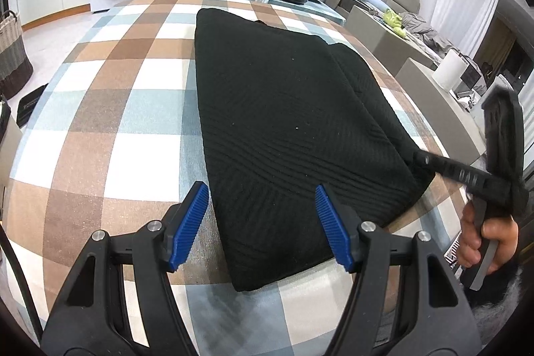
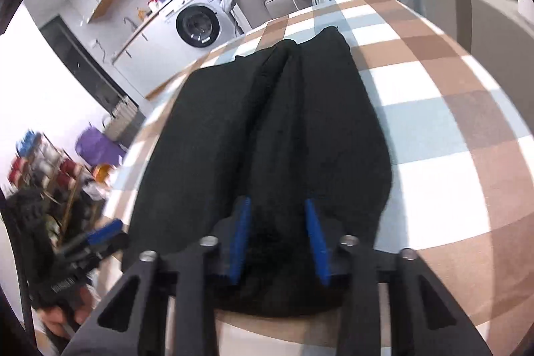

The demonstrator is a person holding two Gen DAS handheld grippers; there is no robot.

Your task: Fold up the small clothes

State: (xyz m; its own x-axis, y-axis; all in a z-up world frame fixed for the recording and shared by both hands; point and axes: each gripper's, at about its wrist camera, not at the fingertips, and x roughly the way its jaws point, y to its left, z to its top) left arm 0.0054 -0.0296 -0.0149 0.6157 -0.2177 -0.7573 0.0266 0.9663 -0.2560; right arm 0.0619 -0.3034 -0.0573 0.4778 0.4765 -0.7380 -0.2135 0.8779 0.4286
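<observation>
Black knit garment (image 1: pixel 283 122) flat on checked table (image 1: pixel 110 109), near hem toward the person. Left claw (image 1: pixel 262 224) gaping over near hem, pads clear of cloth. Right claw (image 2: pixel 277 239) narrowed on bunched near-right edge. Soft, limp, light-looking; best taken at hem corners. Long axis running near to far.

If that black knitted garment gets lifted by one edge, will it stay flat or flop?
Probably flop: the black garment lies limp, with soft folds on the checked tablecloth. Its ribbed knit looks thick, so likely heavyish and not slippery. The right gripper already bunches its near edge, so it should drape and sag.
</observation>
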